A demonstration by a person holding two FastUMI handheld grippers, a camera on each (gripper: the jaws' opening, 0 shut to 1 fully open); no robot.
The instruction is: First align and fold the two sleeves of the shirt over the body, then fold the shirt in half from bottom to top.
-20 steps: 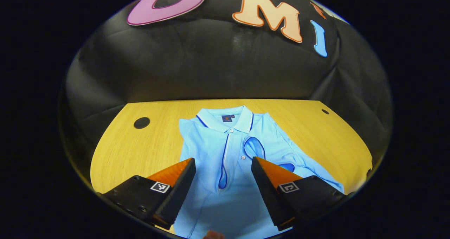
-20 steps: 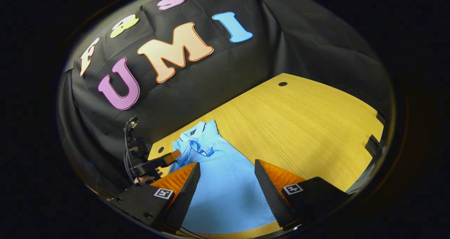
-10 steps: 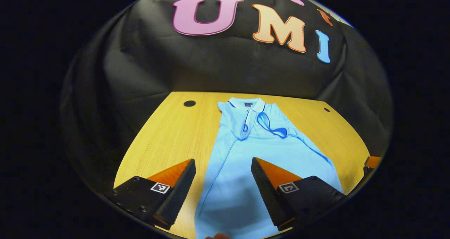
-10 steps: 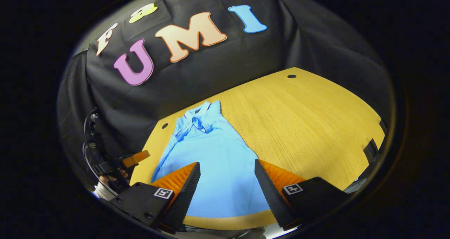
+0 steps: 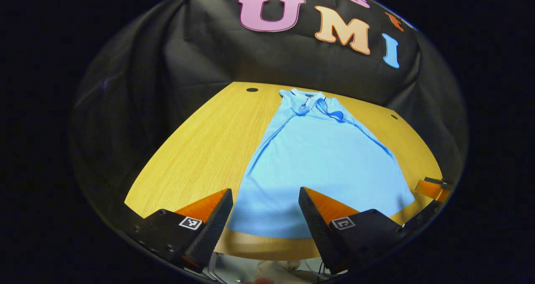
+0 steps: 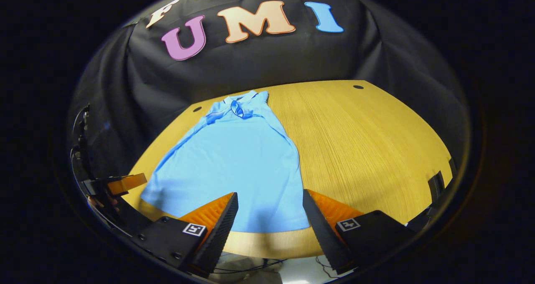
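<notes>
A light blue polo shirt lies flat on the wooden table, collar toward the back wall, both sleeves folded over the chest near the collar. My left gripper hovers open above the near-left part of the hem with nothing between its fingers. The right gripper is open too, above the near-right part of the hem. In the left gripper view the right gripper shows at the far right by the table's front edge; in the right gripper view the left gripper shows at the far left.
Round cable holes sit near the table's back corners. The table's front edge runs just under the hem, with floor and cables below. Bare wood lies to the right of the shirt.
Both grippers have pulled back from the collar area toward the front edge, so the whole shirt and its hem now show. Both stayed open.
</notes>
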